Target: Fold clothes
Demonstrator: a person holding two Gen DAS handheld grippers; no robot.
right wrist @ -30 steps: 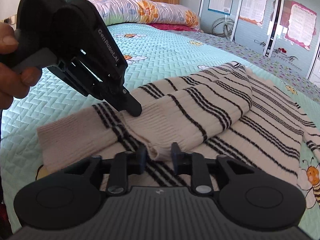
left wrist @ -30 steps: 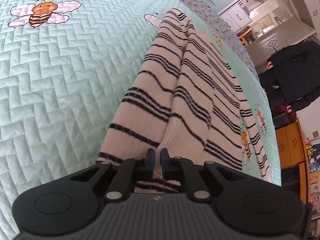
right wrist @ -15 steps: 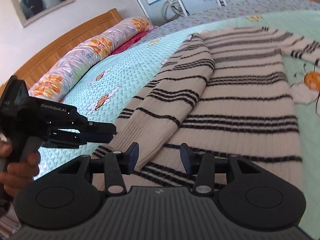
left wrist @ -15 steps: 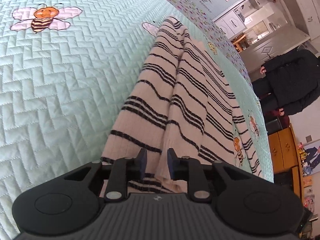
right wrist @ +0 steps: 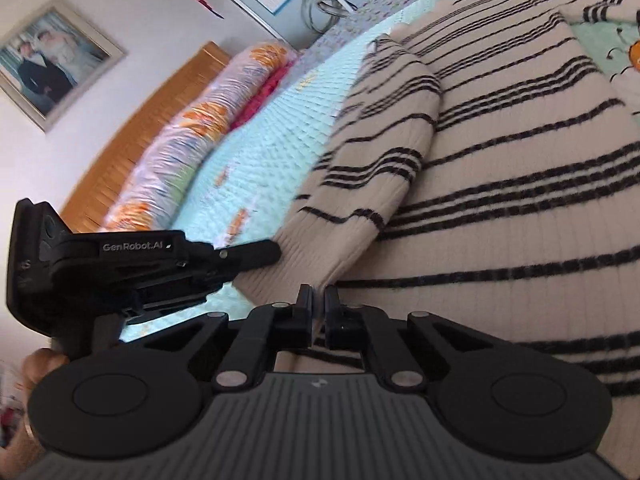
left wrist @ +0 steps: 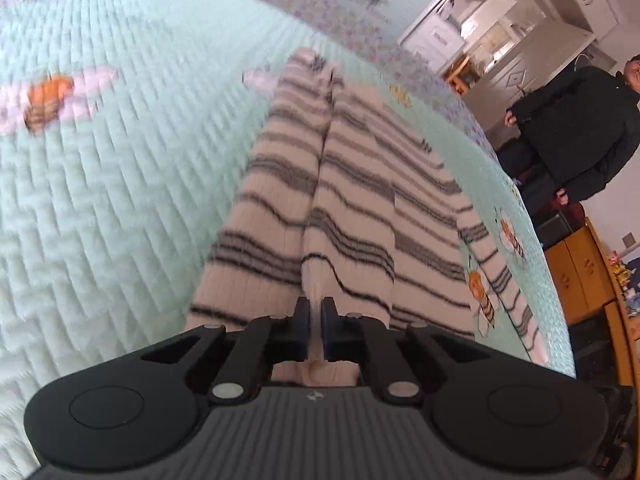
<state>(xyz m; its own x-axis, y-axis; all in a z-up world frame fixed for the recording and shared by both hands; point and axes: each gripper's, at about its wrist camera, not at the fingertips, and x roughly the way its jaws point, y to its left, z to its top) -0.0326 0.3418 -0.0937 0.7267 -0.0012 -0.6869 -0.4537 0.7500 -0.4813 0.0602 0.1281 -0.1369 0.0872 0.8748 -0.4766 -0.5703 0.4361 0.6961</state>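
Cream black-striped knit sweater: both the left gripper and right gripper, apart 0.5 s ago, now clench its hem; left reads "GenRobot.AI".

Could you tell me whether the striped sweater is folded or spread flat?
Partly folded: the striped sweater has one sleeve doubled over its body, the rest flat on the bed.

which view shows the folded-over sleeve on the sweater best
The right wrist view: the sleeve lies sharp across the sweater, cuff end near the right claw. The left wrist view shows it lengthwise but blurred, with its cuff end pinched in the left claw.
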